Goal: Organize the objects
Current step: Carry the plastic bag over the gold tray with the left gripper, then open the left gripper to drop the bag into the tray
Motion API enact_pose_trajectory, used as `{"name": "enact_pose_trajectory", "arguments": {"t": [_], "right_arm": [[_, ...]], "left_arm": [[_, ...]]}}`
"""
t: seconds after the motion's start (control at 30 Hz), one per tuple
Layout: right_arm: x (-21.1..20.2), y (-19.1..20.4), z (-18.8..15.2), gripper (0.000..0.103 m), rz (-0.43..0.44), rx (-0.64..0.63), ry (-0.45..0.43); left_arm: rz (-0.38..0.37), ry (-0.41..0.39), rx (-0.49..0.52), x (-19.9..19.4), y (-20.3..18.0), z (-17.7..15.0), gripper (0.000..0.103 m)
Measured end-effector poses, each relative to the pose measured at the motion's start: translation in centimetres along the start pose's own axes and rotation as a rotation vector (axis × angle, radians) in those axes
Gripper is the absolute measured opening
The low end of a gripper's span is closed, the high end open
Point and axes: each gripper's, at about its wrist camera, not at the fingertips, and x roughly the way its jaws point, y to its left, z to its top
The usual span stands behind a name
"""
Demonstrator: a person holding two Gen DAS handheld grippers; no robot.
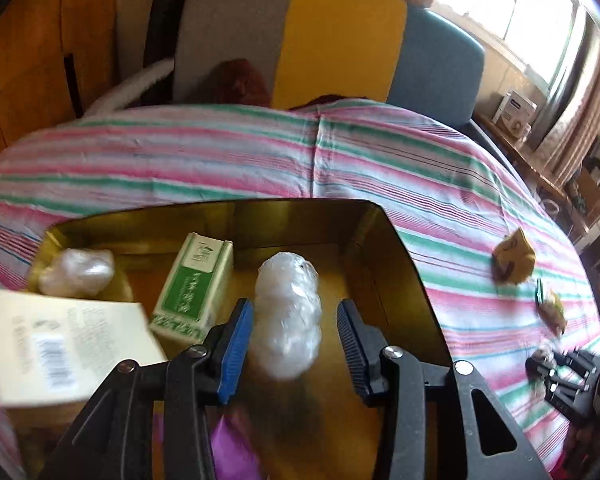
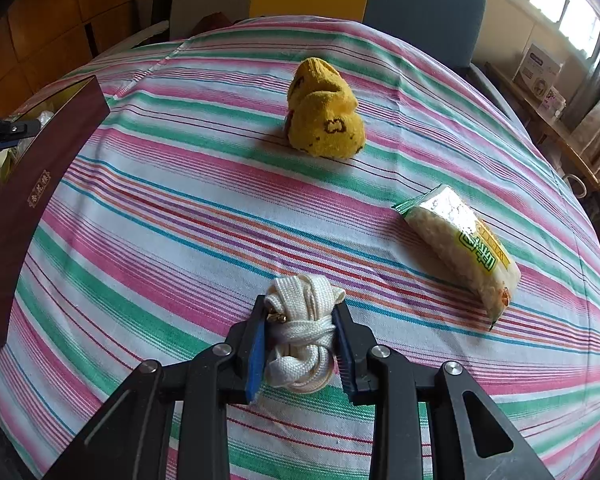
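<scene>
The left gripper is hanging over the gold-lined box, and a wad of clear plastic wrap is sitting between its blue pads. The jaws are standing partly spread: a plain gap is showing on the right side of the wad, while the left pad is lying at most against its edge, so the wad is judged to be released rather than pinched. To do this step well, the jaws are best opened a little wider and drawn straight back, so the ribbed pads are not dragging the light wad out again. Further left in the box a cream carton, a second plastic wad and a green-and-white packet are already lying; the new wad is resting just beside the packet, clear of it.

The right gripper is pinching a knotted bundle of white cord, pads pressed on both sides, low over the striped cloth. Whether the bundle is lifted off the cloth cannot be told. A yellow sock and a snack packet are lying further out on the cloth, still outside the box and well apart from each other.
</scene>
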Motion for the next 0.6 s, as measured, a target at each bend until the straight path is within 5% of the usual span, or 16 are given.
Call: {"name": "enact_pose_trajectory", "arguments": {"t": [0.6], "right_arm": [[0.0,0.3,-0.1,0.031,-0.025,-0.018,-0.010]], "left_arm": [[0.033,-0.154,0.128,-10.3,-1.2,-4.6,0.045]]}}
